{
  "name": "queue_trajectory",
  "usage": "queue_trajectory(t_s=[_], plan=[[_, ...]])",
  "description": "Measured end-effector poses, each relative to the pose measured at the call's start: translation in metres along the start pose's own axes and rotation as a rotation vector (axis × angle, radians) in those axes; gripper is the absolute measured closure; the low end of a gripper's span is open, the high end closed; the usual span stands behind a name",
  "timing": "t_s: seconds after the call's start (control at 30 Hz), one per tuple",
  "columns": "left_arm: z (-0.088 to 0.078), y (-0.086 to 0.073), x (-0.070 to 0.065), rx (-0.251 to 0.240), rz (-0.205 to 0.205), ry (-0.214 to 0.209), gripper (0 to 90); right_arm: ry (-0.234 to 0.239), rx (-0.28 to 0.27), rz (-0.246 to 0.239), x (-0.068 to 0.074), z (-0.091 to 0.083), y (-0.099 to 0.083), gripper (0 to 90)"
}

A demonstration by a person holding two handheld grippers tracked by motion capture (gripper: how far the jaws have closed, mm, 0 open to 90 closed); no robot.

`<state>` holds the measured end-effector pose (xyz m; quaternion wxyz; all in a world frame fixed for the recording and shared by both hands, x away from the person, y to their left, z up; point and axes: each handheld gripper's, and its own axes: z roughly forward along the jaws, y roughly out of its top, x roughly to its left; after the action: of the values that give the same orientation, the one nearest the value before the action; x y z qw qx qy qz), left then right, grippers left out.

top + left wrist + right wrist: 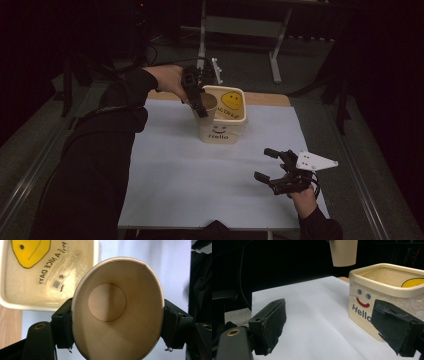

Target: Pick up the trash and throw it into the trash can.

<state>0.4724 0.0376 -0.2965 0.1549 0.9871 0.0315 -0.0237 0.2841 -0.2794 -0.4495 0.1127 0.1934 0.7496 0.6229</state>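
My left gripper (200, 102) is shut on a tan paper cup (207, 106), holding it in the air beside the left rim of a cream bin (236, 131). From the left gripper view I look into the empty cup (110, 312), squeezed between both pads (65, 322). The bin (15, 290) is lined with a plastic bag bearing a yellow smiley; its front wall (362, 307) shows a face and "Hello". From the right gripper view the cup (343, 252) hangs above the bin's left side. My right gripper (267, 165) hovers open over the sheet's right front, with nothing between its fingers (272, 322).
A white sheet (190, 175) covers the table, with bare wood (265, 98) showing at the far edge. A grey metal stand (240, 25) rises behind the table. The person's dark sleeve (100, 165) lies along the left side.
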Motion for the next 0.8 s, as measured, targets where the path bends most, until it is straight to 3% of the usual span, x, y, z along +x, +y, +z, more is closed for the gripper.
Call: queue_trajectory(t_s=[0.23, 0.53, 0.8], plan=[[0.003, 0.005, 0.006, -0.012, -0.002, 0.014, 28.0, 0.001, 0.000, 0.003, 0.000, -0.001, 0.000, 12.7], [0.004, 0.013, 0.014, -0.062, 0.002, 0.027, 28.0, 0.003, 0.002, 0.005, 0.001, -0.001, 0.000, 12.8], [0.009, 0.020, 0.022, -0.067, -0.001, 0.027, 28.0, 0.005, 0.000, 0.007, 0.001, -0.001, 0.000, 12.7]])
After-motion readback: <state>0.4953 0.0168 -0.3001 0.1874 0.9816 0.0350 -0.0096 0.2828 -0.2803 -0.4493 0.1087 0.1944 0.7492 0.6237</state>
